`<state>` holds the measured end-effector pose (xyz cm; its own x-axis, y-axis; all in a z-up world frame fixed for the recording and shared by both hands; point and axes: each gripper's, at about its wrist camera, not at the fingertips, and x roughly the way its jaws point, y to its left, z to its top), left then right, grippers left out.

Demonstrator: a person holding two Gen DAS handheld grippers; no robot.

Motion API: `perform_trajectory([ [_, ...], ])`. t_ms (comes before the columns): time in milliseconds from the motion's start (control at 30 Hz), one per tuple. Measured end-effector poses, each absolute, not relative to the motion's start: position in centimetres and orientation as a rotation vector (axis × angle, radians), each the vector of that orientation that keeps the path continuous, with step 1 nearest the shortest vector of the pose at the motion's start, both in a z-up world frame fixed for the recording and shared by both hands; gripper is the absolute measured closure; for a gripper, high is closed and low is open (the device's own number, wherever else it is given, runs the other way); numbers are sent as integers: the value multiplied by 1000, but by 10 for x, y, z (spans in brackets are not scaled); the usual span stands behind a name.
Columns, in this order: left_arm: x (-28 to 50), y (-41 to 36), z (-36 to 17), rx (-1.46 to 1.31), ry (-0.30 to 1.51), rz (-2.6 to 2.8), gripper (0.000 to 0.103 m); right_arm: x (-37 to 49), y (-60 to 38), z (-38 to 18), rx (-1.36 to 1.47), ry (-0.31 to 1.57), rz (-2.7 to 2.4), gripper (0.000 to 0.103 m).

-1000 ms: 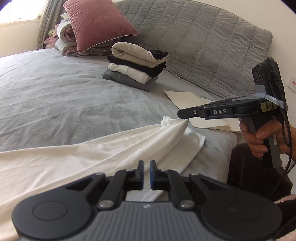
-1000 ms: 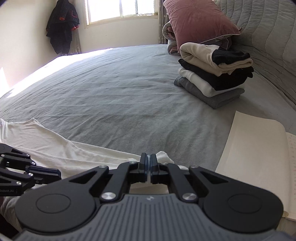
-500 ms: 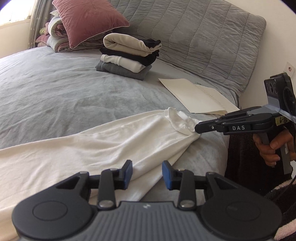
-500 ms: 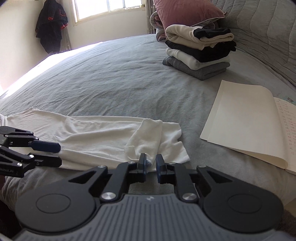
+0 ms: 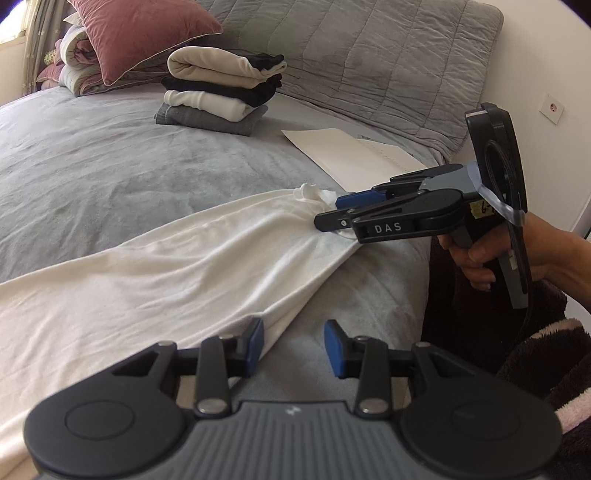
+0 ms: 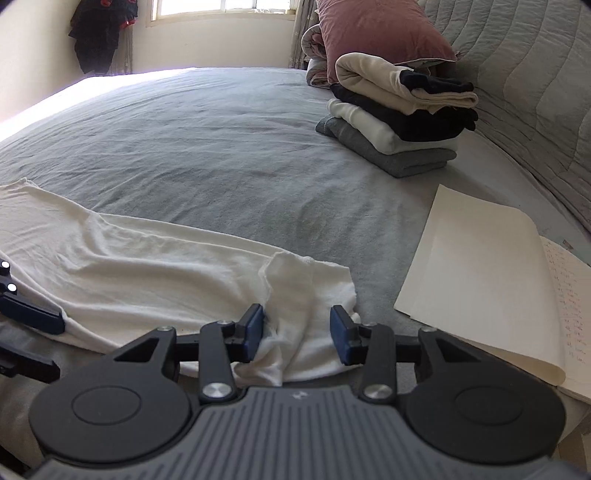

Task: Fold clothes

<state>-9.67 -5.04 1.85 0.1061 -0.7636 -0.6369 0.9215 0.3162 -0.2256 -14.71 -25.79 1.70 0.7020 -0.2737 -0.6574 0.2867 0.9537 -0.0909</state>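
Observation:
A white garment [image 5: 166, 266] lies stretched out flat across the grey bed [image 5: 92, 173]. My left gripper [image 5: 294, 345] is open above the garment's near edge, and the cloth touches only its left pad. In the left wrist view my right gripper [image 5: 330, 212] is at the garment's bunched end, held by a person's hand [image 5: 476, 258]. In the right wrist view the right gripper [image 6: 297, 334] has its jaws opening. The crumpled end of the garment [image 6: 303, 295] lies loose between the pads, unpressed. The left gripper's fingers [image 6: 33, 314] show at the left edge.
A stack of folded clothes [image 6: 399, 122] sits at the back by a pink pillow [image 6: 376, 33] and the quilted grey headboard [image 5: 369, 62]. An open notebook [image 6: 480, 280] lies right of the garment. Dark fuzzy fabric [image 5: 535, 354] hangs at the bed's right edge.
Both grippers were shut on the garment and held it raised. Both have opened, and the cloth has dropped flat on the bed. The right gripper sank with it.

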Motion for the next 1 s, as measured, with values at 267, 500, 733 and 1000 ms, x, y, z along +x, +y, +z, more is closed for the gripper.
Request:
perform_trajectory([
  [267, -96, -49, 22, 238, 779, -1297, 66, -168, -287, 37, 77, 711, -381, 72],
  [500, -67, -23, 43, 169, 716, -1174, 66, -151, -294, 39, 104, 687, -325, 72],
  [733, -3, 16, 47, 129, 747, -740, 66, -135, -300, 24, 122, 713, -319, 72],
  [1000, 63, 90, 47, 79, 755, -392, 66, -129, -306, 23, 115, 705, -268, 72],
])
